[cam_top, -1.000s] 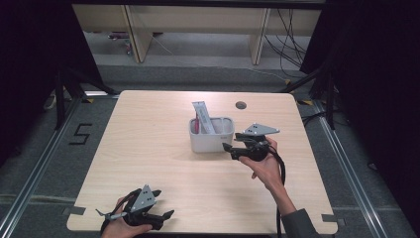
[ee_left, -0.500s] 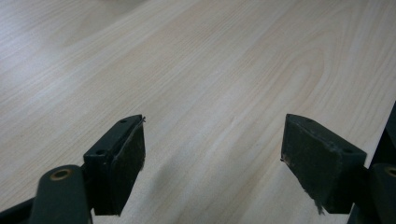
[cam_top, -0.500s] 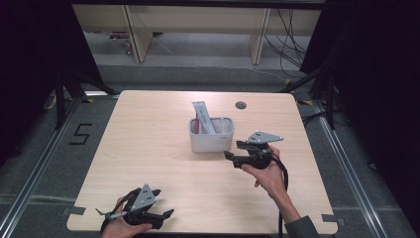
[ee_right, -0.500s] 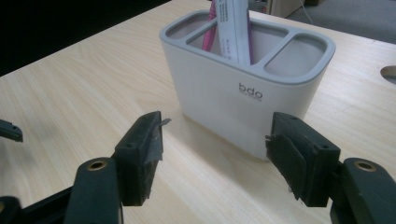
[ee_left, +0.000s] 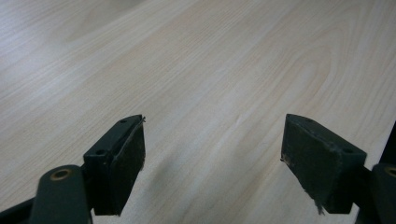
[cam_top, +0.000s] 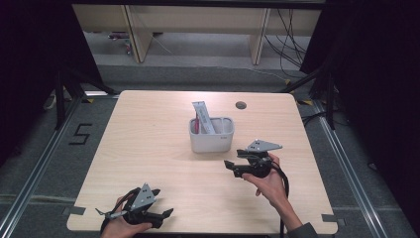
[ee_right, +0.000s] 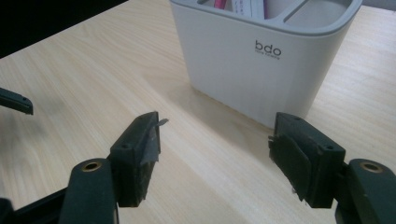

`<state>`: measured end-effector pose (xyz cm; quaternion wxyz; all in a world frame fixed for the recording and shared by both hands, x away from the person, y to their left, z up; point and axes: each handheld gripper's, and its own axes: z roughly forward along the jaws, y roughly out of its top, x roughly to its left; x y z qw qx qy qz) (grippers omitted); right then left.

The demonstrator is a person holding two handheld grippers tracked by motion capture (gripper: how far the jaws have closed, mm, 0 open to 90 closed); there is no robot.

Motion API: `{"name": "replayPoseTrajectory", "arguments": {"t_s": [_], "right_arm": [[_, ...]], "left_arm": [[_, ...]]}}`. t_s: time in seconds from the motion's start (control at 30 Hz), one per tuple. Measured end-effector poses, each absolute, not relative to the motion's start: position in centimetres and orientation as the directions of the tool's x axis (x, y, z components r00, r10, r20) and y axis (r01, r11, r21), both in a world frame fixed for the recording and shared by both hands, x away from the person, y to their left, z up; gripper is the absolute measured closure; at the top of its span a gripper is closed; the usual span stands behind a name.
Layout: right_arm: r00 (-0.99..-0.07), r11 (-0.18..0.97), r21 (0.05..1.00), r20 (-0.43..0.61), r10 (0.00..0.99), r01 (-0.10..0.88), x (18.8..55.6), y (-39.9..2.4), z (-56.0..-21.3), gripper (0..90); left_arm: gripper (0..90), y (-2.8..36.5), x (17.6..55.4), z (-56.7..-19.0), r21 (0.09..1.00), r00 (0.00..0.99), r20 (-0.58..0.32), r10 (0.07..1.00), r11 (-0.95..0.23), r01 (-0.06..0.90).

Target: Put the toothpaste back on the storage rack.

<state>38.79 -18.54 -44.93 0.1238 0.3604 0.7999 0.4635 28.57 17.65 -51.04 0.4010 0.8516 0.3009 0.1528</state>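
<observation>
A white two-compartment holder (cam_top: 211, 135) stands upright at the middle of the wooden table (cam_top: 148, 129). A white tube (cam_top: 203, 115) and a pink item (cam_top: 197, 124) stick out of its left compartment. My right gripper (cam_top: 232, 157) hovers just to the near right of the holder, pointing left. In the right gripper view its jaws (ee_right: 215, 140) stand open with nothing between them, have just been opening further, and the holder (ee_right: 261, 60) is close ahead. My left gripper (cam_top: 163, 202) rests near the table's front left edge, open over bare wood (ee_left: 212, 140).
A dark round grommet (cam_top: 241, 105) sits near the table's far edge. Metal rails run along the floor on both sides, and a "5" mark (cam_top: 80, 134) is on the floor at left. Shelving and cables lie beyond the table.
My right gripper has drawn back from the holder toward the near side and sunk a little. The left gripper has stayed where it was.
</observation>
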Motion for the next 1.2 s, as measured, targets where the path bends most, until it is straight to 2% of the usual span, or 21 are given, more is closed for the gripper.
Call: {"name": "replayPoseTrajectory", "arguments": {"t_s": [0.4,0.53,0.57,0.63,0.73,0.83,0.9,0.93,1.07,1.2], "right_arm": [[-0.685,0.287,0.817,0.17,0.708,0.5,37.7,-19.2,-45.2,26.7],[-0.696,0.313,0.818,0.142,0.704,0.483,37.4,-19.4,-45.3,25.1],[-0.684,0.293,0.813,0.167,0.71,0.503,37.2,-19.3,-45.4,25.1],[-0.695,0.309,0.816,0.148,0.704,0.488,37.0,-19.4,-45.5,24.6],[-0.692,0.326,0.811,0.128,0.711,0.485,36.5,-19.5,-45.7,23.2],[-0.681,0.314,0.8,0.154,0.716,0.512,36.1,-19.4,-46.2,22.2],[-0.676,0.311,0.784,0.181,0.714,0.537,35.7,-19.4,-46.5,21.4],[-0.69,0.339,0.795,0.132,0.712,0.502,35.8,-19.6,-46.7,20.8],[-0.68,0.333,0.777,0.161,0.715,0.534,35.1,-19.5,-47.2,20.5],[-0.696,0.352,0.781,0.143,0.704,0.516,34.8,-19.7,-47.4,20.5]], "left_arm": [[21.4,17.6,28.7,-51.1,0.776,0.764,0.014,0.645,-0.489,0.398],[21.4,17.7,28.4,-51.1,0.777,0.765,0.009,0.644,-0.486,0.4],[21.3,17.7,28.4,-51.1,0.778,0.767,0.014,0.641,-0.489,0.394],[21.4,17.9,28.4,-50.9,0.759,0.779,0.033,0.626,-0.523,0.388],[21.3,17.8,28.2,-51.0,0.774,0.767,0.021,0.641,-0.496,0.393],[21.4,17.9,28.2,-51.0,0.773,0.771,0.037,0.636,-0.507,0.381],[21.4,17.8,28.1,-51.0,0.779,0.772,0.014,0.636,-0.491,0.39],[21.4,17.9,28.1,-50.9,0.769,0.774,0.035,0.632,-0.512,0.383],[21.3,17.8,28.0,-50.9,0.775,0.777,0.025,0.63,-0.503,0.383],[21.4,17.9,28.0,-50.9,0.77,0.777,0.022,0.629,-0.506,0.388]]}}
